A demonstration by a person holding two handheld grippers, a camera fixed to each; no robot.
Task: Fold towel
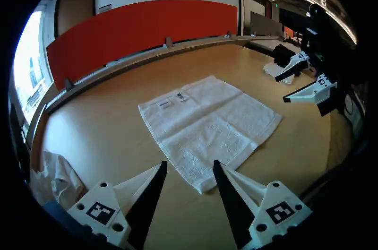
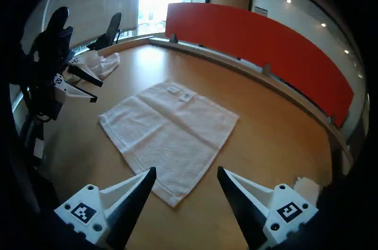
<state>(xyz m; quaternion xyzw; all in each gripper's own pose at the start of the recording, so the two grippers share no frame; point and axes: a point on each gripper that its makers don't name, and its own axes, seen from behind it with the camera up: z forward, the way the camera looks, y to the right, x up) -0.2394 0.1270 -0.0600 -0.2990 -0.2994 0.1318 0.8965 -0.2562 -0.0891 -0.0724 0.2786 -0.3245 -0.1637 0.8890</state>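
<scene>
A white towel (image 1: 208, 122) lies spread flat on the wooden table, with small labels near its far edge. In the left gripper view my left gripper (image 1: 189, 167) hovers open just above the towel's near corner, nothing between its fingers. My right gripper (image 1: 286, 89) shows open at the far right of that view, beyond the towel's right corner. In the right gripper view the same towel (image 2: 170, 129) lies ahead, and my right gripper (image 2: 185, 172) stands open over its near corner. The left gripper (image 2: 94, 90) appears open at the left, off the towel's left corner.
A red divider panel (image 1: 141, 30) runs along the table's far edge. Crumpled white cloths lie at the table's corners (image 1: 56, 179) (image 2: 101, 63) (image 2: 307, 186). A dark cloth and a white one (image 1: 281, 61) sit at the far right. Office chairs (image 2: 111, 30) stand by the window.
</scene>
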